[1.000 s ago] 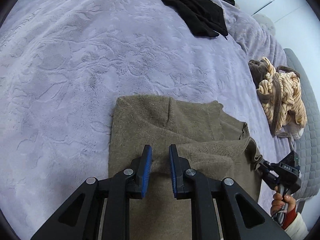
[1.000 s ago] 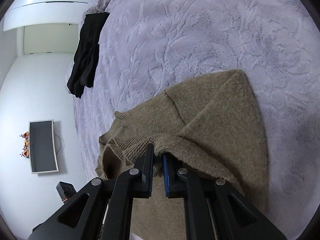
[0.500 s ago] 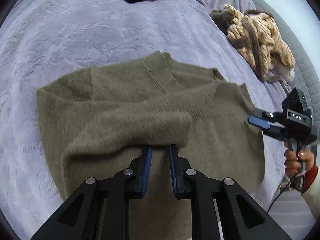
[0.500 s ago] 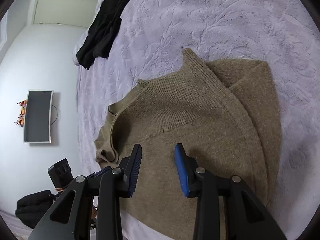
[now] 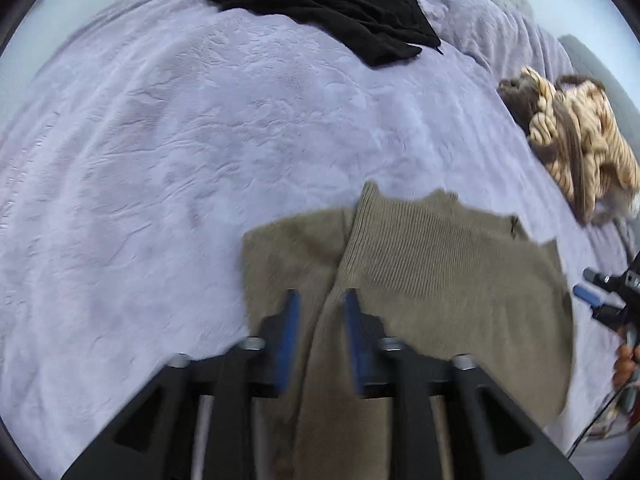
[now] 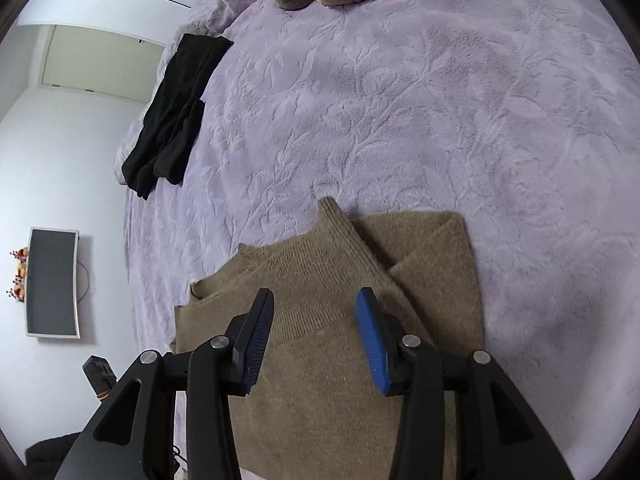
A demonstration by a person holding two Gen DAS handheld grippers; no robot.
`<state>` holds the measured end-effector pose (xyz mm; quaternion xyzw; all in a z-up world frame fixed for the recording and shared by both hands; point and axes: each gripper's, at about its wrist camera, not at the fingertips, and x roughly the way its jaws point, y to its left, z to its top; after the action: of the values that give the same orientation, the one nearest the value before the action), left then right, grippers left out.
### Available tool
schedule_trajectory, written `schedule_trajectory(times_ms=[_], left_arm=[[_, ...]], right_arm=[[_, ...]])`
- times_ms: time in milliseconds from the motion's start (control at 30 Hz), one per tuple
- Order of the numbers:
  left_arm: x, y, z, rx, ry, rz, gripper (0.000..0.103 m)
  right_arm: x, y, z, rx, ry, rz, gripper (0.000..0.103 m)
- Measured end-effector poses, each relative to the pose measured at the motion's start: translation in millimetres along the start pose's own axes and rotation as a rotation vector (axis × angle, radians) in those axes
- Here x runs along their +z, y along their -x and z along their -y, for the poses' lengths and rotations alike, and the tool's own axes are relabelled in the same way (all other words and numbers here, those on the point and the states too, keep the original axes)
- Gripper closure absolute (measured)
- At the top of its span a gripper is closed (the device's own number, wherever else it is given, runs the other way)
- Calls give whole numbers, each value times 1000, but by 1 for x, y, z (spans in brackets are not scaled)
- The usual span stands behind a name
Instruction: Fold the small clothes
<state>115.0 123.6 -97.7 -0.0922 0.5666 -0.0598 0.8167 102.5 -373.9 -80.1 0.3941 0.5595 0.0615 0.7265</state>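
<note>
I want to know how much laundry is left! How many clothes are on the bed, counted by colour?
Olive-brown: 1, the sweater, lying partly folded
Black: 1, the black garment, near the far edge of the bed
Tan and brown striped: 1, the striped fuzzy heap; I cannot tell if it is more than one piece
Total: 3

Each fisheye camera is sitting just behind its own hand-held gripper and looking steeply down along the fingers, close over the olive sweater [image 5: 432, 280] lying on the lavender bed [image 5: 180, 152]. The left view is facing up the bed, catching the right hand-held gripper [image 5: 596, 300] at its right edge. Both views are sharing the sweater, the black garment [image 6: 172, 120] far ahead and the striped plush pile [image 5: 576, 148].
</note>
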Motion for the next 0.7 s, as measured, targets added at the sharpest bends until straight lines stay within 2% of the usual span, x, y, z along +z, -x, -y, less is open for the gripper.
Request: schedule_trajectory(times_ms=[33,67,133,233,333,367,400,533,567,633,700], left_arm=[[-10,10,0,19,-2,16,14],[-19,18,-1,24,-4,31,5],[-38,32,-1,2,-3,12,5],[-66,39,-6,-47,36,-46,5],[-91,39,-11,-62,63,-98,5],[-98,37,-11,-56,73,-108,10],[-104,35,-12,-65,89,-120,23],[-115,27,-12,-154,146,-159,34],[-116,21,-10,-170,142,-176,43],[-118,10,-3,-174,113,-210,49],[-120,2,2,-165,70,-240,86]], right_arm=[[-8,4,0,-4,5,-1,53],[-17,8,1,-7,6,-4,50],[-40,18,9,-12,-3,-15,45],[-78,32,26,-35,-39,-26,45],[-115,44,50,-53,-107,-39,45],[-128,48,59,-55,-133,-45,45],[-140,52,66,-59,-157,-46,45],[-171,56,88,-51,-239,-41,45],[-175,54,93,-40,-261,-40,45],[-178,49,100,-8,-303,-24,45],[-174,40,107,27,-339,3,45]])
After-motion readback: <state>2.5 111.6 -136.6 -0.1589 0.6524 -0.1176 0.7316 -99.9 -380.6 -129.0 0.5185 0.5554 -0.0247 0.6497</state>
